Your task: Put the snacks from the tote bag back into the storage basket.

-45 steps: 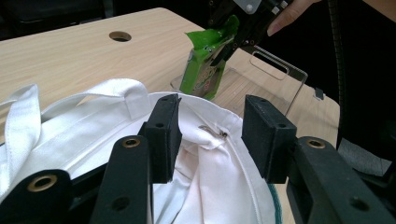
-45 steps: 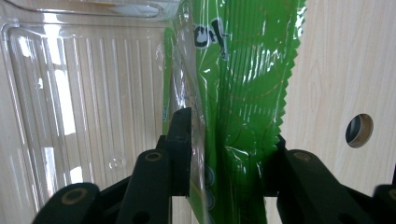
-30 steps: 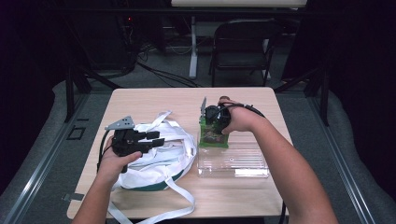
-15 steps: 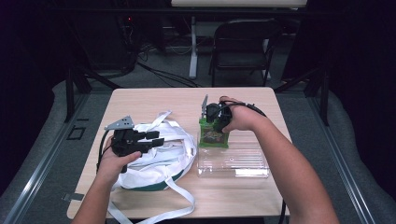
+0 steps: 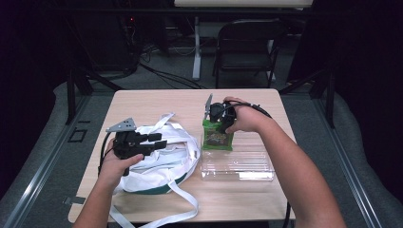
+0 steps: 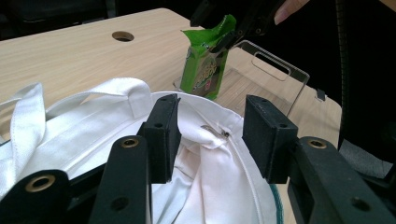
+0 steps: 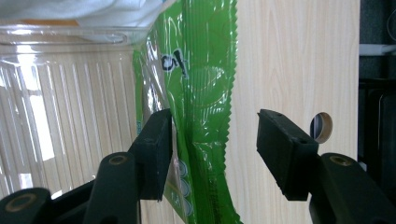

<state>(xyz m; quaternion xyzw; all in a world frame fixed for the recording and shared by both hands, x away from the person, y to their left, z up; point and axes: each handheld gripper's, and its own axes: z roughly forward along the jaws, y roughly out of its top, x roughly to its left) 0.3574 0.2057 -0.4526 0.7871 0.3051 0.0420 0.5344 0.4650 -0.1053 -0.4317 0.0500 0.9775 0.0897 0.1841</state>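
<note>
While just opening, right gripper (image 7: 212, 149) with jaws wide astride green snack packet (image 7: 201, 93), pads clear of it; packet upright at far end of clear tray (image 5: 237, 166). Left gripper (image 6: 210, 135) half open over white bag (image 6: 93, 126), gripping nothing.

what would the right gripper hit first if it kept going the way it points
Most likely the green packet: its sealed edge already sits between the right gripper's jaws, which have just been opening. Past it lies the table; the depth is hard to judge.
</note>
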